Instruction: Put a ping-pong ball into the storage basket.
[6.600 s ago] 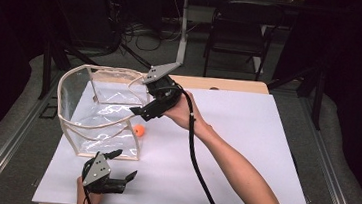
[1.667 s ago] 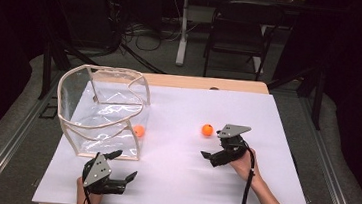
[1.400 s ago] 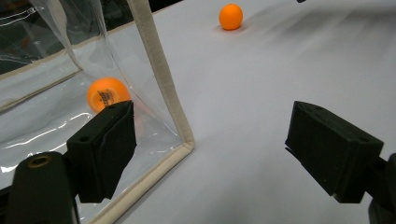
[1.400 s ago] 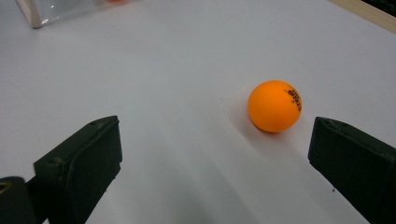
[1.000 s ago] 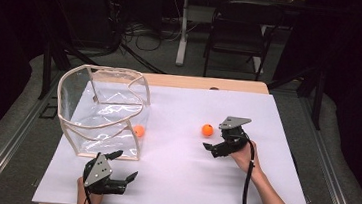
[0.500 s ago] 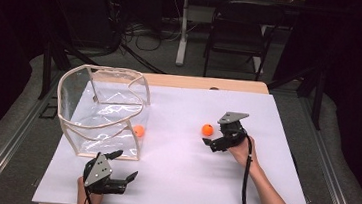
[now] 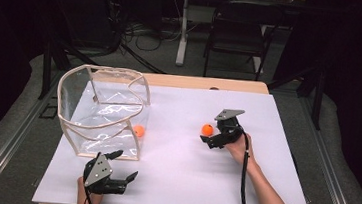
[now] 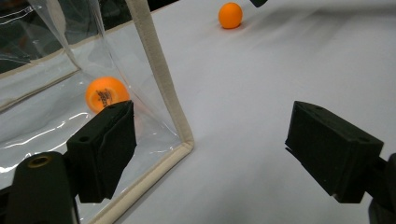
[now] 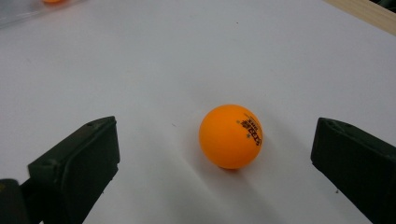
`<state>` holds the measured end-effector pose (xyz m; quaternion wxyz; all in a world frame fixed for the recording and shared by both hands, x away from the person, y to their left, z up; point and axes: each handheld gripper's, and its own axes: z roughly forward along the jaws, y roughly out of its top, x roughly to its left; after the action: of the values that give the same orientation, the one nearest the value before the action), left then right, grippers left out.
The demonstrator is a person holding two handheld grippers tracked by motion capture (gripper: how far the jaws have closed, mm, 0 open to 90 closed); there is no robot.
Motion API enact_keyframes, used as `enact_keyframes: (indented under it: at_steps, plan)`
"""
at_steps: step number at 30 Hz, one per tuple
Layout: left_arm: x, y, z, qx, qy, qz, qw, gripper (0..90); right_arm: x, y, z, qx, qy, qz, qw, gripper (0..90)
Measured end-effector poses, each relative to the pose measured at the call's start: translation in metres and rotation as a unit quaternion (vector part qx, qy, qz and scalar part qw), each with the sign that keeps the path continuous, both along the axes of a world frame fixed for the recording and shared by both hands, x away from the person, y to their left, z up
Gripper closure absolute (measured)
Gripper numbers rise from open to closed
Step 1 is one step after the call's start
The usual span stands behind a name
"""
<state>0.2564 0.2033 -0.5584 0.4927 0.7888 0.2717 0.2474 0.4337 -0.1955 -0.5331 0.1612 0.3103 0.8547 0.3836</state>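
**Right gripper closes in on loose ball**

The right gripper (image 7: 211, 137), back from the clear bag (image 7: 103, 109) seconds ago, has edged up to the orange ball (image 9: 230, 136) near the table's (image 7: 271, 191) right edge; spread jaws now flank it without touching, so a pinch looks imminent. The left gripper (image 7: 120, 176) stays parked, jaws spread, at the near edge. A second ball (image 8: 106, 93) already lies inside the bag.
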Motion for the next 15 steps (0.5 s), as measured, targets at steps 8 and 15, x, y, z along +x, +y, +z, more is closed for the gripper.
enact_keyframes:
  at_steps: [8, 15]
  plan:
    - [0.0006, -0.0006, -0.0004, 0.0, 0.001, -0.003, 1.0, 15.9, 0.0036, 0.0016, -0.0036, -0.006, 0.003, -0.005, 1.0, 0.0]
    - [0.001, -0.0008, -0.0006, 0.0, 0.002, -0.002, 1.0, 15.9, 0.0073, 0.0096, -0.0083, -0.015, 0.001, -0.001, 0.9999, 0.0]
